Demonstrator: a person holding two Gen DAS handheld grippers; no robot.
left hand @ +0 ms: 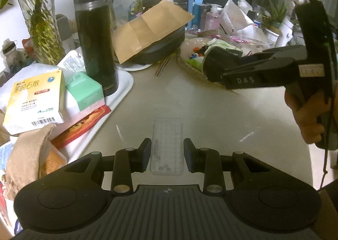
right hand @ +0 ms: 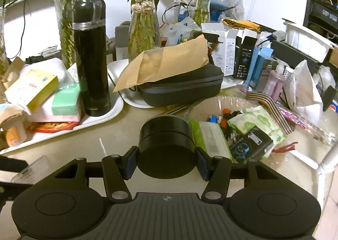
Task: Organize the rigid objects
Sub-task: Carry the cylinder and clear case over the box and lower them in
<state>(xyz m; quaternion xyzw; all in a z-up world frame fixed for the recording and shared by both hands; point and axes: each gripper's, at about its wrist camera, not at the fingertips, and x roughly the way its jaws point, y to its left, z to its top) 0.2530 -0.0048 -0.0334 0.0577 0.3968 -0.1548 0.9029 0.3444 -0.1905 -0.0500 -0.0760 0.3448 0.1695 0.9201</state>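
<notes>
A round black container [right hand: 165, 147] sat at the lower centre of the right wrist view, clamped on both sides by the right claw [right hand: 165, 162] and raised above the beige counter [right hand: 118, 134]. In the left wrist view, a clear plastic case [left hand: 166, 147] lay between the fingers of the left claw [left hand: 167, 156]; whether they pressed it could not be told. Above left, a tall black flask [right hand: 90, 58] stood on a white tray [right hand: 105, 113].
</notes>
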